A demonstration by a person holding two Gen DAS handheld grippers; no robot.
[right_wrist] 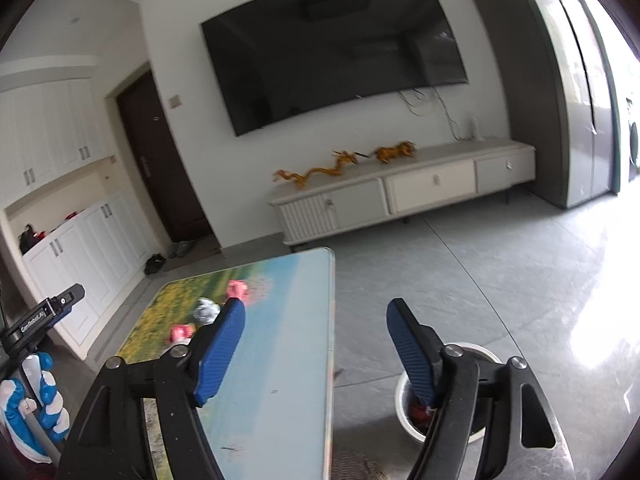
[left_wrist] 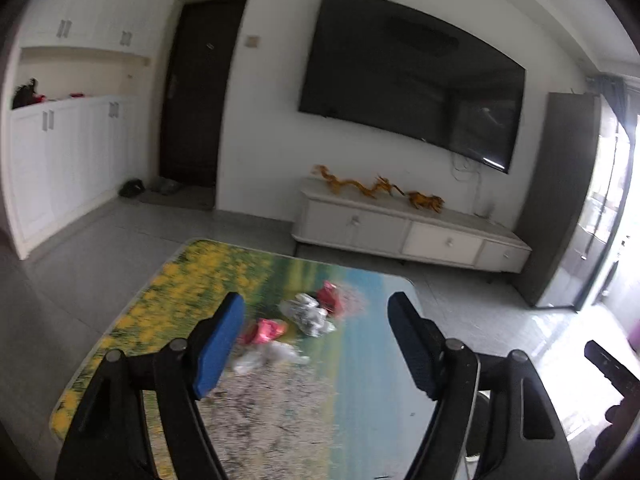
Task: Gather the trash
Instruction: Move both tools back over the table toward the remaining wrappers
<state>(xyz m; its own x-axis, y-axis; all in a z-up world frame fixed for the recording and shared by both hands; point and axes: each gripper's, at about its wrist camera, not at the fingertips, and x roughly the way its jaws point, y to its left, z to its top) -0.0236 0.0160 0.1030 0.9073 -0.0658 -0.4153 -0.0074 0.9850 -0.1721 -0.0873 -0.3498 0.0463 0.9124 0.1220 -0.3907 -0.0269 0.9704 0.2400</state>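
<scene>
Reading off the writing: only legible text is "GenRobot.AI" on the black bar of the left gripper point(right_wrist: 48, 314), seen at the left edge of the right wrist view
Landmark: the table point(left_wrist: 360, 380), printed with a landscape photo, yellow flowers on one side, blue water on the other
Trash: a small heap sits on the table toward its far end, two pink-red wrappers point(left_wrist: 266, 330), a crumpled silver wrapper point(left_wrist: 310, 314), a clear plastic scrap point(left_wrist: 268, 356); kinda blurry so no brand readable
Left gripper fingers: spread wide above the table's near end, nothing between the blue pads point(left_wrist: 218, 346)
Right gripper point(right_wrist: 316, 350): fingers spread too, nothing pinched, hanging over the table's right edge
Bin: a white round bin point(right_wrist: 404, 384) stands on the floor just right of the table, something red inside
Hand: a blue and white glove point(right_wrist: 30, 404) holds the left gripper's handle
Room: grey tile floor point(right_wrist: 500, 260) around the table; beyond the table a white TV cabinet point(left_wrist: 408, 232) with golden dragon figures point(left_wrist: 376, 188), a big dark TV point(left_wrist: 412, 80) on the wall above, a dark door point(left_wrist: 196, 92) and white cupboards point(left_wrist: 68, 152) further left
</scene>
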